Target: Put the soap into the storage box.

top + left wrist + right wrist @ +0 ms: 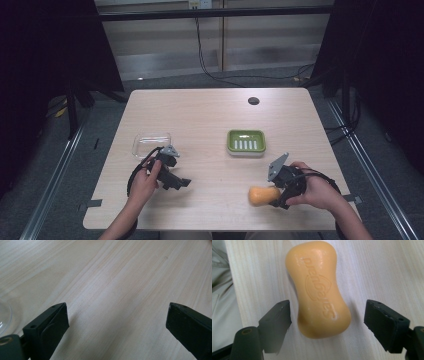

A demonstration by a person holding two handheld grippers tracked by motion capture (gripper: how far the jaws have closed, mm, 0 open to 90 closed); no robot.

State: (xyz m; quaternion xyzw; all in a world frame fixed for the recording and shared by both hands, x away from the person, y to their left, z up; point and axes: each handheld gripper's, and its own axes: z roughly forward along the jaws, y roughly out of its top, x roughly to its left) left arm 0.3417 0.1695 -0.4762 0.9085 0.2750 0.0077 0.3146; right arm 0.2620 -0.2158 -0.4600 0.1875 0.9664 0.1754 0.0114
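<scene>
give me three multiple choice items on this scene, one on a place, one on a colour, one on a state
1. Where does the soap bar lie?
A. in the green soap dish
B. on the table near its front edge, by the right tool
C. in the clear container

2. What colour is the soap dish?
A. green
B. blue
C. red

3. How does the right tool stand to the soap bar?
A. clamped tight on it
B. open, a jaw on each side of it with gaps
C. far from it

Answers:
1 B: the bar rests on bare table wood.
2 A: the slotted dish is green.
3 B: the right gripper view shows gaps on both sides.
</scene>
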